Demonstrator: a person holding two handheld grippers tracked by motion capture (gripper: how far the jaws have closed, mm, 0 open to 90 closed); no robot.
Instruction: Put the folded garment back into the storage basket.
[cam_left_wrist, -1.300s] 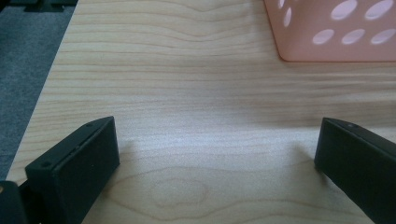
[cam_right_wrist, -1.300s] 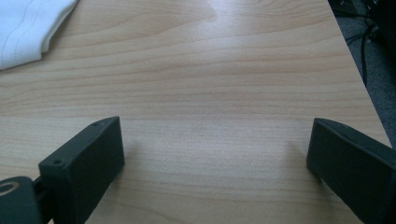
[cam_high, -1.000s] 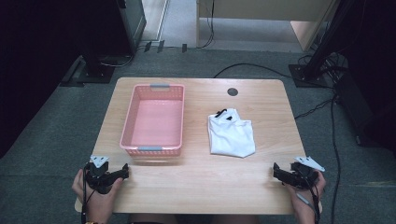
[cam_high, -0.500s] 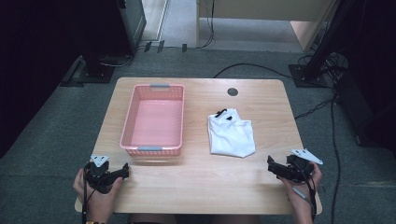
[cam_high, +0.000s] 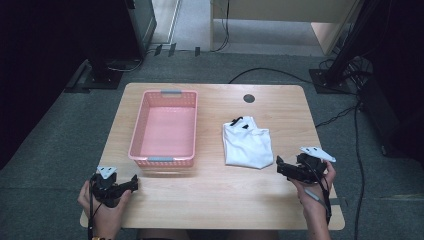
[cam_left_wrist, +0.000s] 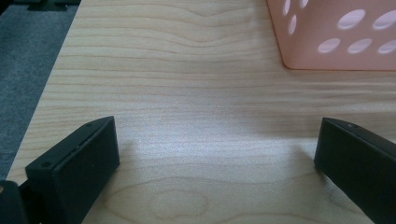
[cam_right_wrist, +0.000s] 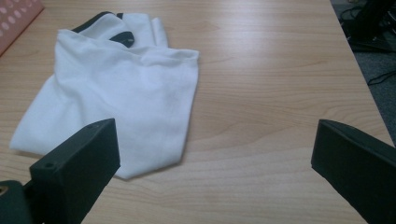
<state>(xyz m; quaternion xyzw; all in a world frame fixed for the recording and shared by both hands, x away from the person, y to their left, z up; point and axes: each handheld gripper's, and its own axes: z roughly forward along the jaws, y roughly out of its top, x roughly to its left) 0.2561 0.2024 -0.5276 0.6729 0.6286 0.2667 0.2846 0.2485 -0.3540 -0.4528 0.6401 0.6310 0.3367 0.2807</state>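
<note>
Your right gripper (cam_high: 281, 167) has slid in from the table's right edge toward the folded white garment (cam_high: 247, 144) over the last second, while your left gripper (cam_high: 131, 183) has stayed parked near the front-left corner. That reads as the opening of a reach: the right hand is going for the cloth, and the left is waiting.

Neither gripper holds anything. In the right gripper view both black jaws stand wide apart with bare wood between them, and the left gripper view shows the same spread over the empty table (cam_left_wrist: 187, 116).

The garment lies flat on the table, right of centre, with its dark collar trim at the far end (away from you). From the high view your right gripper tip sits just beside the cloth's near right corner, apart from it as far as I can tell, though the angle makes that gap hard to judge. In the right gripper view the garment (cam_right_wrist: 121, 98) spreads ahead and to the left of the jaws, its near edge close above the left jaw, so you are aimed a little to the right of it.

The pink basket (cam_high: 141, 130) stands empty to the left of the garment, well apart from it, and its near corner (cam_left_wrist: 299, 51) shows ahead of your left gripper.
</note>
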